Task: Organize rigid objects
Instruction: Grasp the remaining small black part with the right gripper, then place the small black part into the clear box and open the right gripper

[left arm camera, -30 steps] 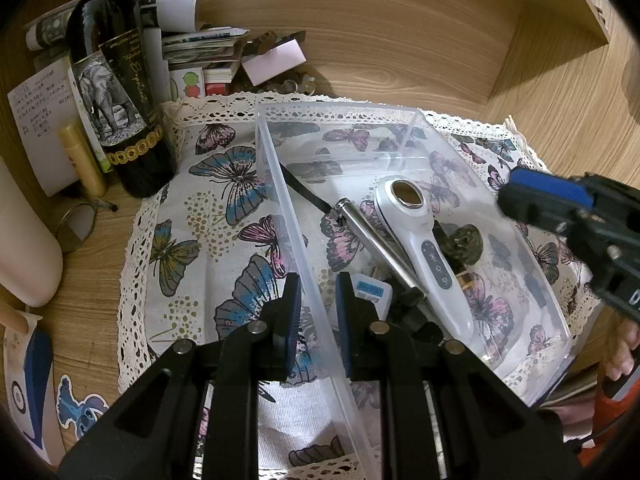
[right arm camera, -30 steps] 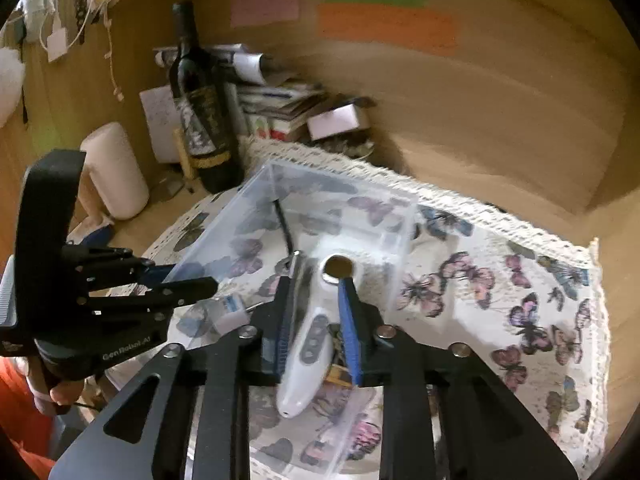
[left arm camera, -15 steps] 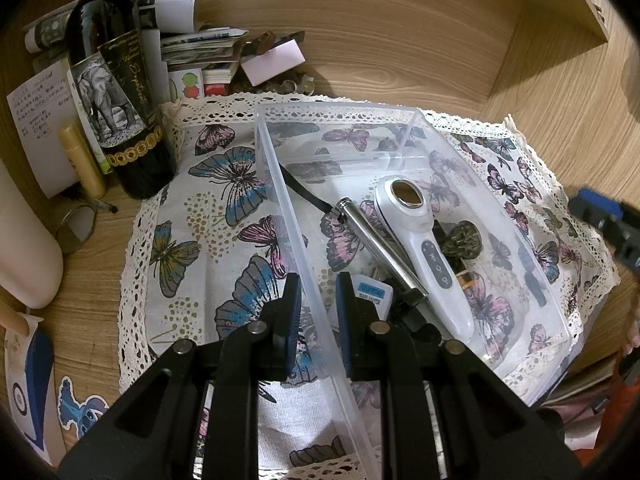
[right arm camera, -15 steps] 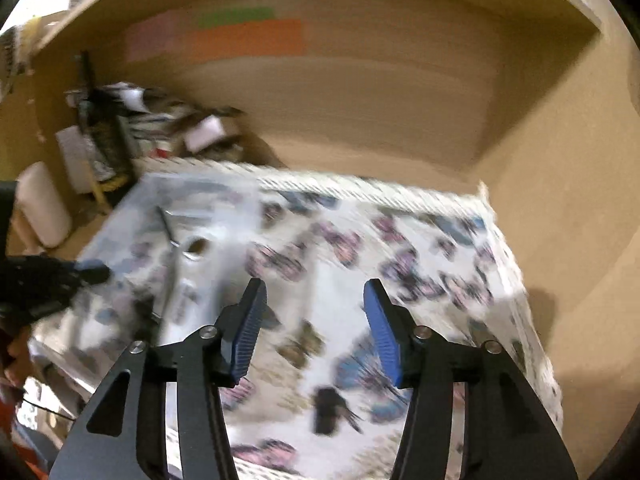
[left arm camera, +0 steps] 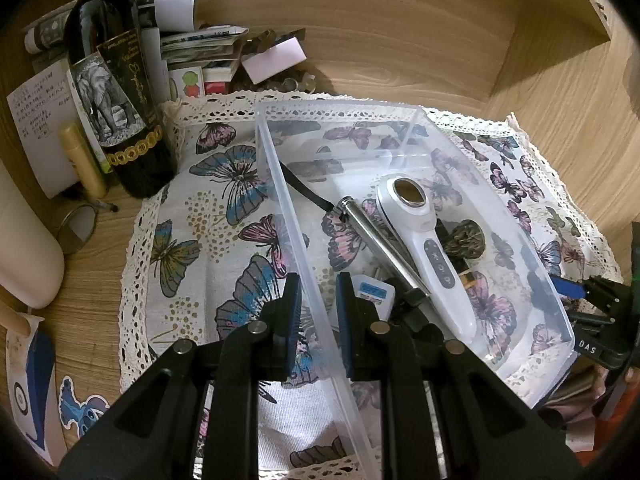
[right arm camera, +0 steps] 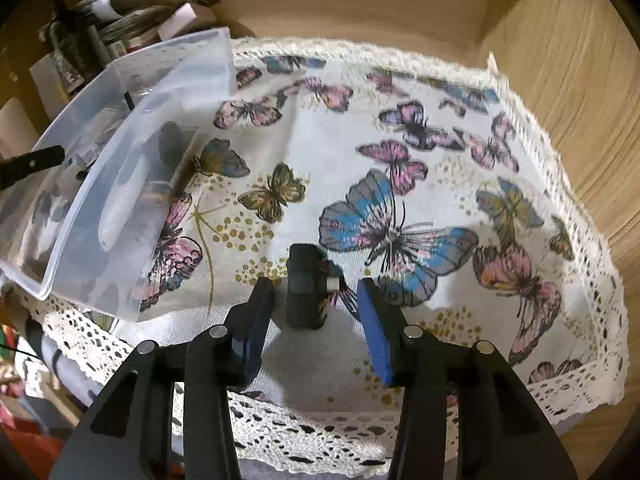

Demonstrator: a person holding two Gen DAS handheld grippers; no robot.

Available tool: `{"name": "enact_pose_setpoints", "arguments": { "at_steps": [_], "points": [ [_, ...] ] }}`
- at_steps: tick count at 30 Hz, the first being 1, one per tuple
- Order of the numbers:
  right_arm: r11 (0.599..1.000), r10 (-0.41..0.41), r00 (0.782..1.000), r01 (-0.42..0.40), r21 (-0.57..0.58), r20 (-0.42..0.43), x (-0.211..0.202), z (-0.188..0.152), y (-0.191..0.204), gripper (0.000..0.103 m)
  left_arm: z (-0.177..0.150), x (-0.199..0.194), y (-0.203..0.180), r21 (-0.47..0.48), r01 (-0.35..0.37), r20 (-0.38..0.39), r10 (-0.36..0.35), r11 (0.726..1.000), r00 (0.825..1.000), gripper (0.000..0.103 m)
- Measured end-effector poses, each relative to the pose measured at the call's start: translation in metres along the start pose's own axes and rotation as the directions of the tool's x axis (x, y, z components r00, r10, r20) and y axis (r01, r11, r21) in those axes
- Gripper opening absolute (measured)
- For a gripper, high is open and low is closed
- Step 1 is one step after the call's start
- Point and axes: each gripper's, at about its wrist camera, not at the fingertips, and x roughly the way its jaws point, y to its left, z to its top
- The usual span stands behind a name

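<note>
A clear plastic bin (left arm camera: 276, 184) stands on a butterfly cloth (left arm camera: 208, 248). Inside lie a white handheld device (left arm camera: 432, 248), a metal rod (left arm camera: 380, 244), a dark round object (left arm camera: 466, 238) and a small white-and-blue item (left arm camera: 374, 292). My left gripper (left arm camera: 316, 308) is shut on the bin's left wall. In the right wrist view my right gripper (right arm camera: 316, 312) is open, its fingers on either side of a small black block-shaped object (right arm camera: 306, 290) lying on the cloth (right arm camera: 400, 152). The bin (right arm camera: 132, 160) stands to its left. The right gripper also shows at the right edge of the left wrist view (left arm camera: 592, 304).
A dark wine bottle (left arm camera: 116, 92), stacked papers and boxes (left arm camera: 192, 52), a tan tube (left arm camera: 82, 160) and a cream cylinder (left arm camera: 24, 248) crowd the back left. Wooden walls (left arm camera: 560, 92) close the back and right. The cloth's lace edge (right arm camera: 360, 444) hangs at the front.
My right gripper swung away from the bin to the right, opened, and dropped over the small black object on the cloth. My left gripper kept its hold on the bin wall.
</note>
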Motion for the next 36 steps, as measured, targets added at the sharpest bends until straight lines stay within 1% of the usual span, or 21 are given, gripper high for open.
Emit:
{"name": "enact_pose_setpoints", "arguments": {
  "at_steps": [1, 7, 11, 16, 20, 29, 33, 36],
  "points": [
    [1.0, 0.003, 1.0, -0.003, -0.001, 0.0, -0.001, 0.0, 0.0, 0.024, 0.0, 0.0, 0.0, 0.001, -0.001, 0.0, 0.001, 1.0, 1.0, 0.017],
    [1.0, 0.007, 0.999, -0.008, 0.025, 0.043, -0.007, 0.01, -0.003, 0.024, 0.0, 0.0, 0.0, 0.0, -0.001, 0.0, 0.001, 1.0, 1.0, 0.017],
    [1.0, 0.006, 0.996, -0.009, 0.03, 0.091, -0.014, 0.019, -0.001, 0.024, 0.0, 0.0, 0.0, -0.001, 0.0, 0.0, 0.0, 1.0, 1.0, 0.017],
    [1.0, 0.014, 0.986, -0.017, 0.02, 0.165, -0.028, 0.033, 0.005, 0.024, 0.0, 0.0, 0.0, 0.001, -0.001, 0.0, 0.001, 1.0, 1.0, 0.017],
    [1.0, 0.024, 0.974, -0.024, -0.004, 0.227, -0.041, 0.049, 0.014, 0.024, 0.0, 0.0, 0.0, 0.001, 0.0, -0.001, 0.0, 1.0, 1.0, 0.017],
    [0.994, 0.092, 0.945, -0.067, -0.09, 0.313, -0.058, 0.076, 0.044, 0.024, 0.0, 0.0, 0.0, 0.001, -0.001, 0.0, 0.001, 1.0, 1.0, 0.017],
    [0.987, 0.133, 0.936, -0.097, -0.125, 0.326, -0.059, 0.083, 0.059, 0.024, 0.0, 0.0, 0.0, 0.001, -0.001, -0.001, 0.001, 1.0, 1.0, 0.017],
    [0.981, 0.166, 0.934, -0.123, -0.149, 0.318, -0.056, 0.087, 0.069, 0.024, 0.0, 0.0, 0.0, 0.001, -0.002, 0.0, 0.002, 1.0, 1.0, 0.017]
  ]
}}
